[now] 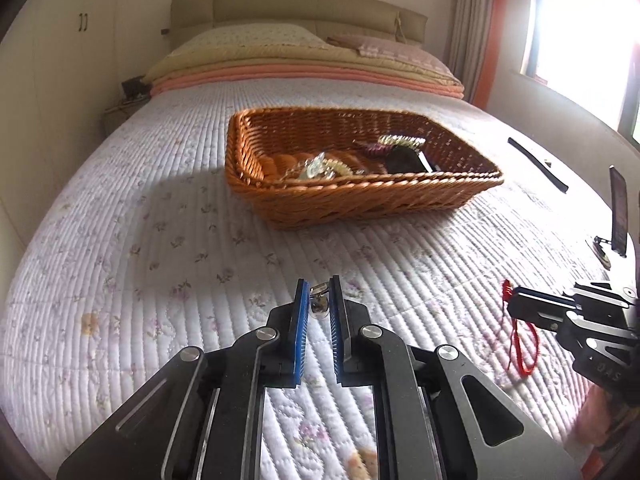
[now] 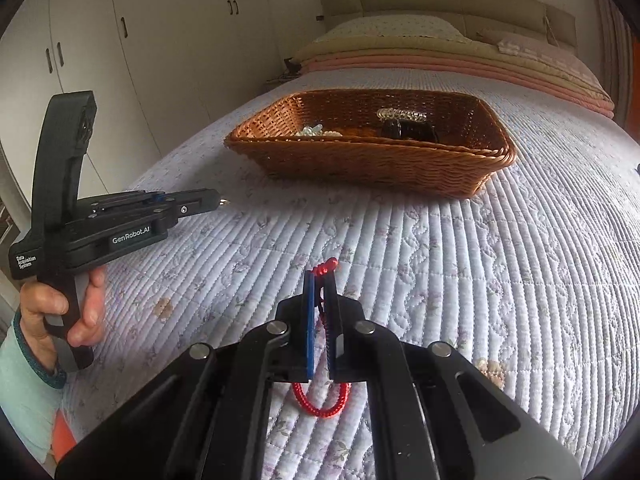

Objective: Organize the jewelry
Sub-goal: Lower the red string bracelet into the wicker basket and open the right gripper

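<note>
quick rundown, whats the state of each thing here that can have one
left gripper: shut on a small silver trinket
right gripper: shut on a red cord bracelet, loop hanging below
wicker basket: open-topped, on the bed, jewelry already inside
wardrobe doors: closed

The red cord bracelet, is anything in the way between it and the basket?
No. The right gripper is shut on the red cord bracelet, and only bare quilt lies before the wicker basket.
</note>
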Tool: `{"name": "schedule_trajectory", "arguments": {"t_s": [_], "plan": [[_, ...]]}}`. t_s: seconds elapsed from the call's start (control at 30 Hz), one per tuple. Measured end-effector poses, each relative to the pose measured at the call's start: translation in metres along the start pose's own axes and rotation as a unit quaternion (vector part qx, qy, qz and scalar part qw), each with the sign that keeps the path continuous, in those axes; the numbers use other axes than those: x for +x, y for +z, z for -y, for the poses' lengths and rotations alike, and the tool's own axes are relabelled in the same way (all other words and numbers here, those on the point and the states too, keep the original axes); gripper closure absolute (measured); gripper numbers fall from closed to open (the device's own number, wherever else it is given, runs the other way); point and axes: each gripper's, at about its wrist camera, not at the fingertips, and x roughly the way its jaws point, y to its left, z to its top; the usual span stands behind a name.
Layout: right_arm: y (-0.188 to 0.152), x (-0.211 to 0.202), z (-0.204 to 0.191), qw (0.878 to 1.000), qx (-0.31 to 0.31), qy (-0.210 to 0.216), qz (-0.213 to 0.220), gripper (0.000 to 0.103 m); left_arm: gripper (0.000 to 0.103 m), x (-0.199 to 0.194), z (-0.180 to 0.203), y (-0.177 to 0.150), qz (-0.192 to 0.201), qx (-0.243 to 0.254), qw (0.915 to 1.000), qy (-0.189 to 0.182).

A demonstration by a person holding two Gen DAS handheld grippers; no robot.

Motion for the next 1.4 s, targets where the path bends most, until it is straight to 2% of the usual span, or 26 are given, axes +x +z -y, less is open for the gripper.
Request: {"name": "schedule_trajectory", "arguments": {"t_s": [0.3, 0.47, 0.6, 0.73, 0.97, 1.07, 1.27, 1.3, 1.33, 1.37, 1.4], "plan": [[0.042, -0.034, -0.001, 0.998, -0.007, 0.004, 0.057, 0.100, 0.094, -0.041, 0.019, 0.038, 0.077, 0.010, 0.9966, -0.025], [0.090, -0.044, 0.002, 0.995, -0.014, -0.001, 0.098, 0.100, 0.094, -0.044, 0.026, 0.074, 0.108, 0.015, 0.9936, -0.031], [0.131, -0.033, 0.010, 0.993, -0.007, 0.001, 0.115, 0.100, 0.094, -0.032, 0.024, 0.099, 0.119, 0.006, 0.9922, -0.036], [0.162, -0.004, 0.021, 0.994, 0.011, 0.003, 0.106, 0.100, 0.094, -0.003, 0.012, 0.115, 0.110, -0.017, 0.9928, -0.044], [0.178, 0.065, 0.048, 0.998, 0.056, -0.011, 0.036, 0.100, 0.094, 0.055, -0.010, 0.117, 0.070, -0.056, 0.9950, -0.044], [0.175, 0.081, 0.059, 0.997, 0.079, -0.006, 0.021, 0.100, 0.094, 0.068, -0.014, 0.112, 0.060, -0.062, 0.9953, -0.045], [0.180, 0.102, 0.064, 0.997, 0.080, -0.007, 0.010, 0.099, 0.093, 0.078, -0.018, 0.106, 0.049, -0.065, 0.9959, -0.039], [0.181, 0.103, 0.064, 0.997, 0.076, -0.007, 0.009, 0.098, 0.089, 0.078, -0.019, 0.105, 0.050, -0.067, 0.9957, -0.040], [0.181, 0.107, 0.064, 0.997, 0.072, -0.007, 0.007, 0.097, 0.083, 0.076, -0.019, 0.104, 0.052, -0.068, 0.9954, -0.042], [0.181, 0.107, 0.063, 0.998, 0.069, -0.004, 0.005, 0.090, 0.081, 0.073, -0.020, 0.104, 0.055, -0.069, 0.9952, -0.041], [0.180, 0.105, 0.062, 0.998, 0.069, -0.001, 0.006, 0.078, 0.078, 0.071, -0.020, 0.103, 0.058, -0.070, 0.9951, -0.040]]}}
